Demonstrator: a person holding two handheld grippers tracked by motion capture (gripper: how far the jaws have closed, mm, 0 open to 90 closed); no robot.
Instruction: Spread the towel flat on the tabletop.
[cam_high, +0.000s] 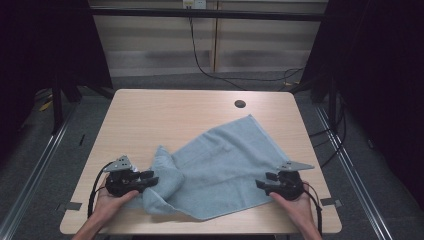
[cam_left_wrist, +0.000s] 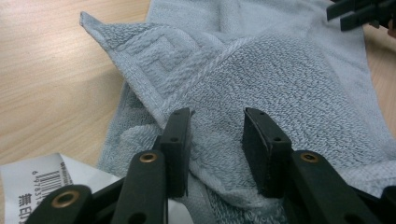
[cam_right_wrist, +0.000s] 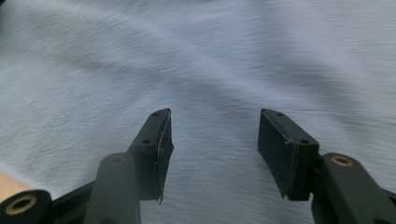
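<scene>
A light blue towel (cam_high: 225, 160) lies spread at an angle across the near half of the wooden table (cam_high: 165, 115), its left end bunched and folded over. My left gripper (cam_high: 150, 177) sits at that bunched end. In the left gripper view its jaws (cam_left_wrist: 215, 126) stand apart with a folded corner of the towel (cam_left_wrist: 280, 70) lying between and under them, not pinched. My right gripper (cam_high: 264, 180) is at the towel's near right edge. Its jaws (cam_right_wrist: 214, 126) are open over blurred towel cloth (cam_right_wrist: 210, 56), with nothing gripped. The right gripper's tips (cam_left_wrist: 359, 11) also show far off in the left gripper view.
A dark round cable hole (cam_high: 240, 104) sits in the table's far right part. A white printed label with a barcode (cam_left_wrist: 37, 177) lies by the left gripper. Black cables (cam_high: 200, 65) run over the floor behind the table. Metal rails flank both sides.
</scene>
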